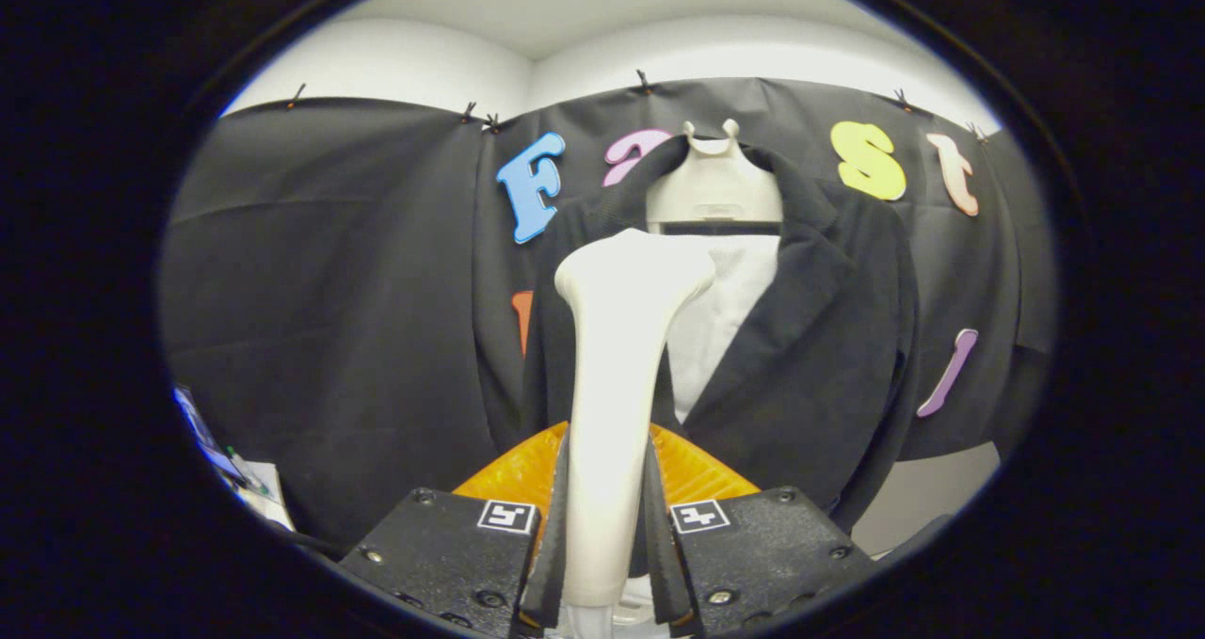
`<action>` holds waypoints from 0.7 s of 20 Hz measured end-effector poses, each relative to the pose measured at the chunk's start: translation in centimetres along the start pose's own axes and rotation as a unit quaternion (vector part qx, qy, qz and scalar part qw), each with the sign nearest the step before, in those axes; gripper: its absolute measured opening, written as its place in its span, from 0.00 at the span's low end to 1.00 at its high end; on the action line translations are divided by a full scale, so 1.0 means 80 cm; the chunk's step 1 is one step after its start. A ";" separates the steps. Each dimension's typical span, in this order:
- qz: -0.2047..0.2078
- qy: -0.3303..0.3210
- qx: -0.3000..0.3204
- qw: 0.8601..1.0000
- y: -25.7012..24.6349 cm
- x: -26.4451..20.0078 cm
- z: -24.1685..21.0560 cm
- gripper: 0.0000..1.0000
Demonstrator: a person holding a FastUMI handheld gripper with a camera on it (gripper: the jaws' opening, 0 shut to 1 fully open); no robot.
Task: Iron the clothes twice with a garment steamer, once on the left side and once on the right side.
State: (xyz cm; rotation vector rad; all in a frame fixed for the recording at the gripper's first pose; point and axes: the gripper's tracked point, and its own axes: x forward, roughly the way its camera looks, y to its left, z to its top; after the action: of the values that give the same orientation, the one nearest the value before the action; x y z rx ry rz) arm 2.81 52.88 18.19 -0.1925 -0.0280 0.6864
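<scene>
Black cloth hangs behind the jacket (828,338), and your gripper (607,535) squeezes the steamer (621,357) just in front of it, so both sides look left to iron.

Even, soft light falls from above; the white steamer (621,375) glares slightly, the dark jacket (810,357) loses detail, and fisheye bending curves the sharp edges.
</scene>
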 end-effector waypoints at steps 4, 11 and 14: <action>0.009 0.013 -0.017 1.000 0.030 0.023 -0.013 0.39; 0.008 0.058 -0.009 0.998 0.026 0.041 -0.059 0.39; 0.014 0.074 0.001 0.997 0.019 0.037 -0.081 0.39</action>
State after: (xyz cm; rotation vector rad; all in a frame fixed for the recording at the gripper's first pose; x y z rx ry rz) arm 4.75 54.82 11.44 -0.2418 0.1167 0.6987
